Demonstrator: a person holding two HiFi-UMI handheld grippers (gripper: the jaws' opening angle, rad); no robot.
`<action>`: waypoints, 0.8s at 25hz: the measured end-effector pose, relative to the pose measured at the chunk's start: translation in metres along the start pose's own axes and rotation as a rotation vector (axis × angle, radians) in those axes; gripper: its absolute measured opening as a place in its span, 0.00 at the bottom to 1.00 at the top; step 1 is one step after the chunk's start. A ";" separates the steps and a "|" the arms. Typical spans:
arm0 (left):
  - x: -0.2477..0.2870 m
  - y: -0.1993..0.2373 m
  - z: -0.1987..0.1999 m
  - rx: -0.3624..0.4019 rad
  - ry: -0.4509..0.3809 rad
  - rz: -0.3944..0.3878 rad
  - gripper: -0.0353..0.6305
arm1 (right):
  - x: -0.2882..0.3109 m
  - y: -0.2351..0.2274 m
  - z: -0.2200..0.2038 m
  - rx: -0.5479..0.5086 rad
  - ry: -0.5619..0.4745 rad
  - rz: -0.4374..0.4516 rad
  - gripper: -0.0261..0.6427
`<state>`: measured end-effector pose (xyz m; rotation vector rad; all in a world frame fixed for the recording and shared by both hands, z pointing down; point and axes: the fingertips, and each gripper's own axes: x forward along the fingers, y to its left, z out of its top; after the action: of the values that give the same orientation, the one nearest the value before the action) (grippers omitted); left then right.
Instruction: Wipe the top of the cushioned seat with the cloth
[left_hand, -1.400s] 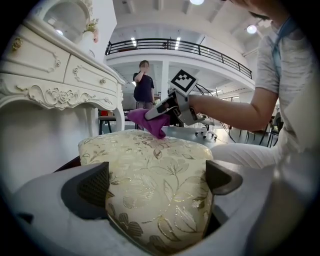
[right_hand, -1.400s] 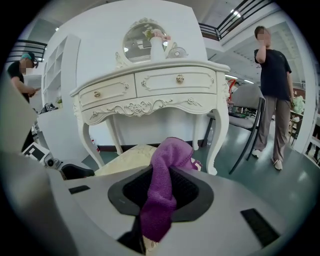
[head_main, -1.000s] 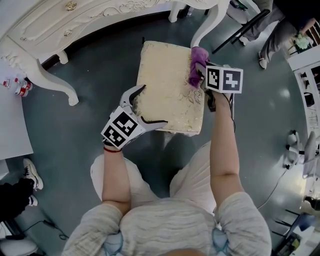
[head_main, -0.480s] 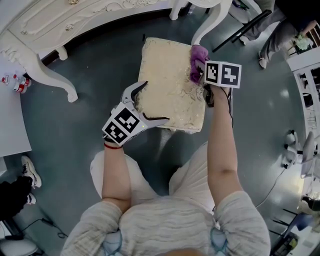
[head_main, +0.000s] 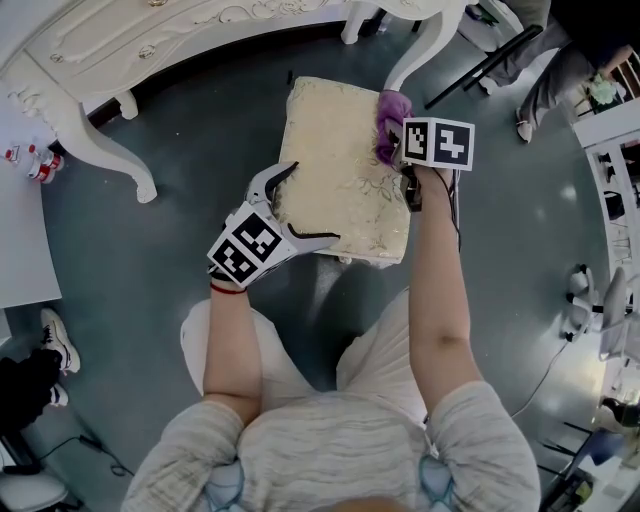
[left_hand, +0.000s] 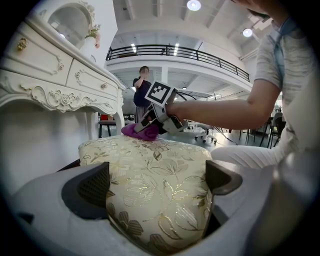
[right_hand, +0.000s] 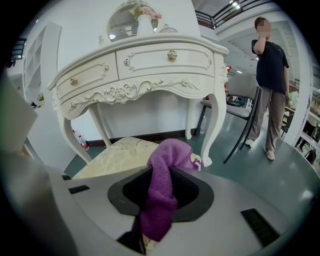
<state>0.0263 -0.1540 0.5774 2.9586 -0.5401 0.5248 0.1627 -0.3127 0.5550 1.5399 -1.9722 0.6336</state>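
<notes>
The cushioned seat (head_main: 340, 165) is a cream stool with gold floral fabric, standing on the floor in front of me. My left gripper (head_main: 300, 205) clasps its near left corner (left_hand: 160, 190), jaws spread around the cushion edge. A purple cloth (head_main: 388, 120) rests on the seat's far right edge, and my right gripper (head_main: 396, 145) is shut on it. In the right gripper view the cloth (right_hand: 162, 195) hangs between the jaws, with the seat (right_hand: 117, 152) beyond. From the left gripper view, the cloth (left_hand: 140, 131) and the right gripper (left_hand: 150, 122) show at the seat's far end.
A white ornate dressing table (head_main: 150, 50) stands just beyond the seat, its curved legs (head_main: 420, 45) close to the far corners. A black chair (right_hand: 240, 112) and a standing person (right_hand: 270, 75) are to the right. Grey floor (head_main: 180, 210) surrounds the seat.
The right gripper with the purple cloth has slid a little farther along the seat's right edge, toward the dressing table. The left gripper has stayed on the near corner.
</notes>
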 end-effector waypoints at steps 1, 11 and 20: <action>0.000 0.000 0.000 -0.001 -0.001 -0.001 0.94 | 0.001 0.003 0.001 -0.001 -0.002 0.004 0.17; -0.001 0.000 0.001 -0.003 -0.013 -0.009 0.94 | 0.013 0.040 0.012 -0.009 -0.010 0.040 0.17; -0.002 0.000 0.000 -0.002 -0.016 -0.011 0.94 | 0.025 0.077 0.021 -0.022 -0.013 0.086 0.17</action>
<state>0.0249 -0.1536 0.5764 2.9644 -0.5252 0.4990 0.0804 -0.3268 0.5539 1.4562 -2.0575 0.6354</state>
